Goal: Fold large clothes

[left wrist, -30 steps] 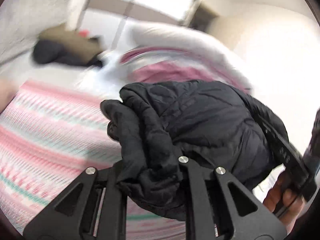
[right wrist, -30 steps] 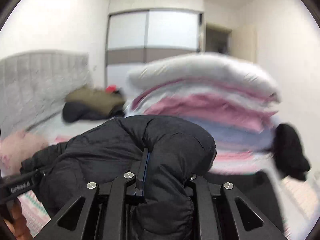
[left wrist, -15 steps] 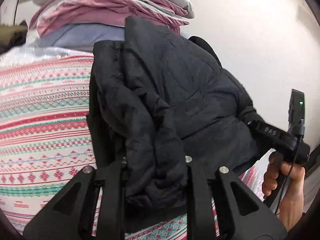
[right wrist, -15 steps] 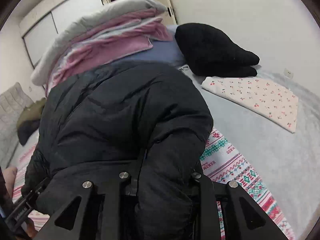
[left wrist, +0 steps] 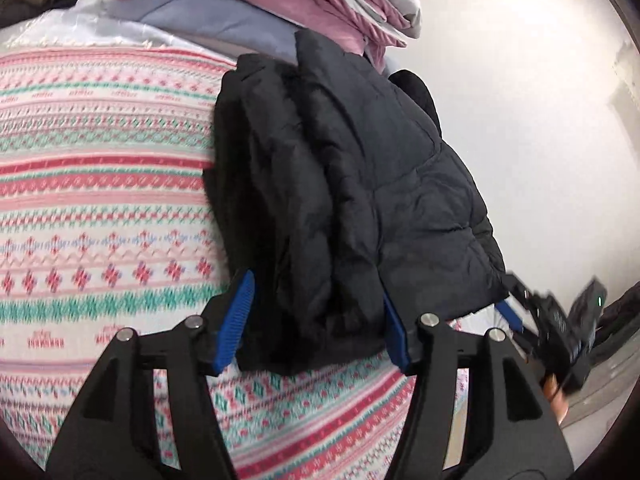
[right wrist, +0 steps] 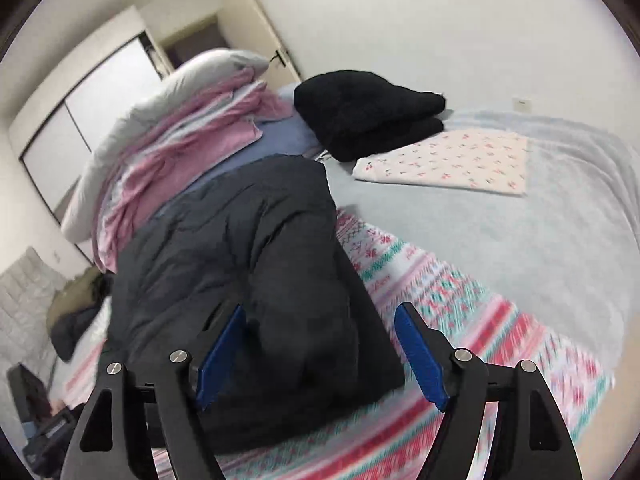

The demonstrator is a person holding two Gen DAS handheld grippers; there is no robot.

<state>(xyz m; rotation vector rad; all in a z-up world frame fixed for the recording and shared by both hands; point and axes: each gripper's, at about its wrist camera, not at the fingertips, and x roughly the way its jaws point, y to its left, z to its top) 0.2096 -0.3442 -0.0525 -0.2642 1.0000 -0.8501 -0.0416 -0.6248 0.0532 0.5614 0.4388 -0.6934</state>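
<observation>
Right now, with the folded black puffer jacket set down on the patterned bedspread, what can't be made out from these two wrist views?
- Underside and lower folds of the black puffer jacket: hidden by its own top layers, both views.
- Right gripper in the left wrist view: blurred, cut by the edge.
- Items by the grey headboard: small, dark, in the right wrist view.
- Striped pink and green bedspread near the right gripper's fingers: smeared by motion.
- Left gripper: jaws apart, contact with the jacket unclear.
</observation>
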